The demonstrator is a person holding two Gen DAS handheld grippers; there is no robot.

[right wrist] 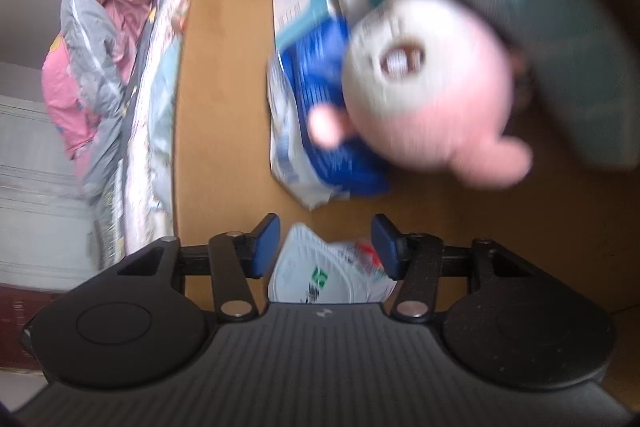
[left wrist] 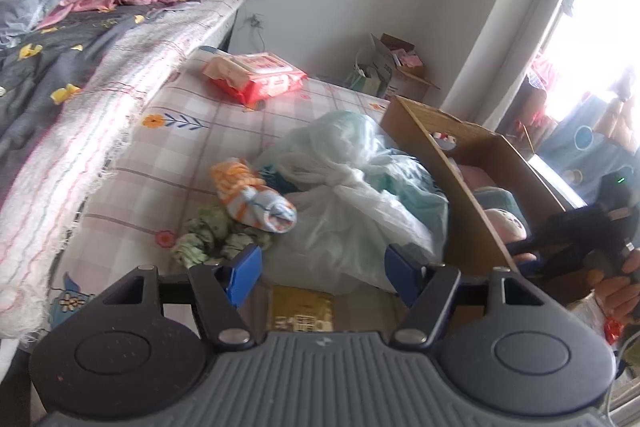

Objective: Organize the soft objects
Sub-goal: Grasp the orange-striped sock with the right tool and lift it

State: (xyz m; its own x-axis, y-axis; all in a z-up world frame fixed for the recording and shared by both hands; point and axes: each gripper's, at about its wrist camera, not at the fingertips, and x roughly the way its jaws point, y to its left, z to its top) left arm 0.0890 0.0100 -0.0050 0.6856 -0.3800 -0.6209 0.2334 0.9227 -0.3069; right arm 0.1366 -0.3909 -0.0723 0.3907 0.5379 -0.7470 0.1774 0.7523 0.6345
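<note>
left view / claw: my left gripper (left wrist: pixel 324 273) is spread wide, nothing between the pads.
left view / targets: green patterned cloth (left wrist: pixel 208 237) sits just ahead of the left pad; the orange-striped sock bundle (left wrist: pixel 256 197) is a bit further ahead, same side.
left view / clutter: white plastic bag (left wrist: pixel 352 203) fills the space ahead and toward the right pad, leaning against the cardboard box (left wrist: pixel 452 187) beyond it.
left view / other: red wipes pack (left wrist: pixel 256 75) far ahead on the checked mat (left wrist: pixel 188 151); I'd leave it.
left view / right rig: right gripper (left wrist: pixel 584 243) shows at the far right over the box, a hand on it.
left view / plan: I'd aim left of centre and pinch the cloth at a raised fold, so I don't snag bag film with it.
right view / claw: jaws parted, holding nothing.
right view / contents: pink plush toy (right wrist: pixel 432 99) lies ahead and right inside the box, blurred; teal towel (right wrist: pixel 520 27) beyond it; blue-white packet (right wrist: pixel 320 115) straight ahead.
right view / near: a white packet (right wrist: pixel 328 275) lies on the box floor below the gap, not pinched as far as I can tell.
right view / judgement: plush looks deposited; I'd lift straight clear and avoid dragging the toy.
risk: bag catching on the left pad.
</note>
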